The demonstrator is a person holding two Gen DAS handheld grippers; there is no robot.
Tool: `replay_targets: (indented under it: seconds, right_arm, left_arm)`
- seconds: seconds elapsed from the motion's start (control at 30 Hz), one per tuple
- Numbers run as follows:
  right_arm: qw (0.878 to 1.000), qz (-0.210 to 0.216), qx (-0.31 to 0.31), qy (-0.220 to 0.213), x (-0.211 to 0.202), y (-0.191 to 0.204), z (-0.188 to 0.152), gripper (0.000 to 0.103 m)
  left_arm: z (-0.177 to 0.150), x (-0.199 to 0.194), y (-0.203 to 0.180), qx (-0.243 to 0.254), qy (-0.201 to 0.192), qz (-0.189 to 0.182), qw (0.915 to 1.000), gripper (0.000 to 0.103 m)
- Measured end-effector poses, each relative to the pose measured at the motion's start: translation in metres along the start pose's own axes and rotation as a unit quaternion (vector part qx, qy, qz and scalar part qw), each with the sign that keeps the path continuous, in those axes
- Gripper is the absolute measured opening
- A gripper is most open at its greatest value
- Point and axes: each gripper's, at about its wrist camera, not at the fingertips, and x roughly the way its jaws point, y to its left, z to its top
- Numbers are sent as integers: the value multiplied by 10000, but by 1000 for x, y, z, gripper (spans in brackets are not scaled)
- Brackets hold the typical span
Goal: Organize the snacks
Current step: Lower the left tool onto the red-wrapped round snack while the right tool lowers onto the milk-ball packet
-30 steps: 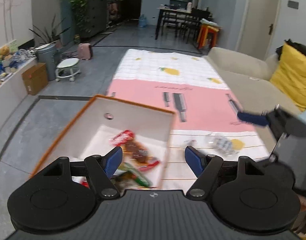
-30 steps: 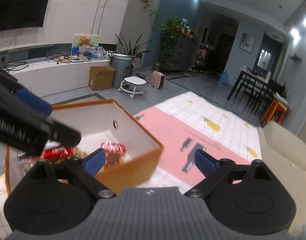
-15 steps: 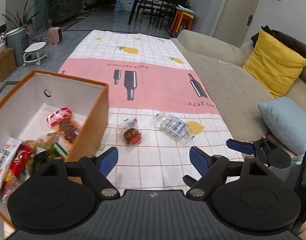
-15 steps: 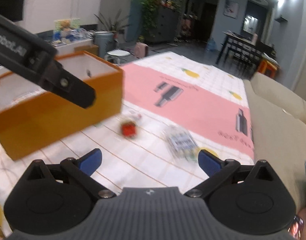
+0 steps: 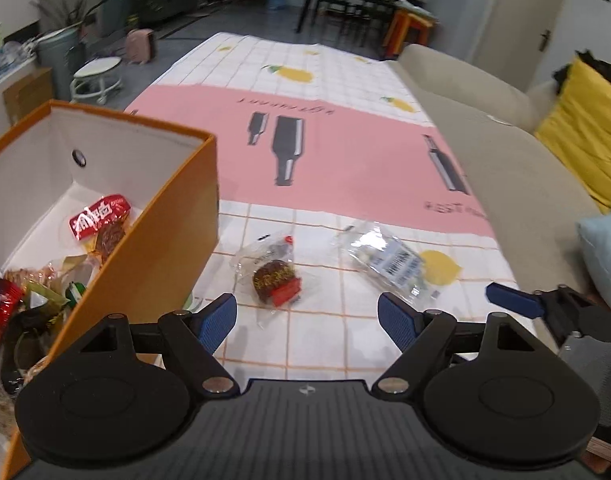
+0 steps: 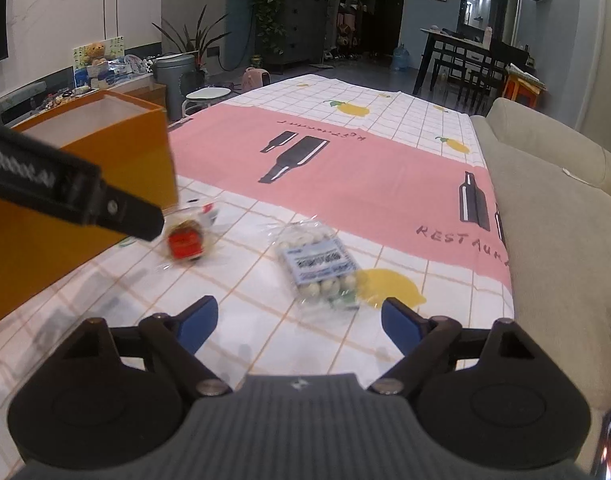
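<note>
"RESTAU…" is read in dark capitals on the pink band of the tablecloth (image 6: 385, 184), the end of the word being cut off at the cloth's right edge beside the beige sofa (image 6: 553, 240); black bottle shapes and yellow lemons are printed around it. White characters are seen on the red packet (image 5: 99, 216) inside the orange box (image 5: 153, 248), but they cannot be made out. A printed white label with a barcode-like block is carried by the clear bag of pale round sweets (image 6: 323, 266); its text is too small to read.

The box, stiff card with a white lining, is set at the cloth's left edge, and crinkled wrappers are piled in it. Just beside its right wall, a clear-wrapped brown snack with a red tab (image 5: 275, 276) is laid on the white checked part. The sweets bag is found nearer the right edge, touching a lemon print. Open cloth is left between the two and toward the near edge.

The left gripper (image 5: 307, 318) is held wide apart above the brown snack, nothing between its blue pads. The right gripper (image 6: 299, 320) is also spread, its jaws having just been narrowing, nothing gripped, the sweets bag just ahead.
</note>
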Motion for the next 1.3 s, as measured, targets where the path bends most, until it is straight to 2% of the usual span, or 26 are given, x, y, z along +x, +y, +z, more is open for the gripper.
replay_targets:
  seconds: [0.27,0.43,0.63,0.73,0.83,0.97,1.07,1.1,1.17,1.3]
  right_arm:
    - [9997,111,-229,57,44,-17,14,86]
    - [9990,223,-338,199,71,-21,21,86]
    - [9984,410,-260,277,92,-24,27,86]
    - [9983,453,-167,328,101,-25,30,86]
    - [9976,536,-53,426,107,-24,30,80]
    - [9981,476,-43,387,105,-19,26,79]
    - [9986,396,-5,339,100,-16,22,71]
    - [9989,343,33,332,97,-16,21,65]
    - [9991,239,103,339,92,-13,19,61]
    - [9989,20,317,351,78,-6,9,60]
  left_arm:
    - [5,37,6,-214,205,221,9993,88]
    - [9,53,10,-379,280,170,9987,87]
    - [9,68,15,-457,402,185,9980,78]
    - [8,72,17,-480,455,106,9978,68]
    - [6,72,17,-404,382,58,9984,66]
    - [5,71,16,-333,352,-7,9988,61]
    - [5,72,14,-279,373,-4,9989,60]
    - [5,72,13,-260,397,17,9989,43]
    - [4,71,10,-154,451,14,9989,41]
    - [-4,65,7,-67,543,-33,9985,40]
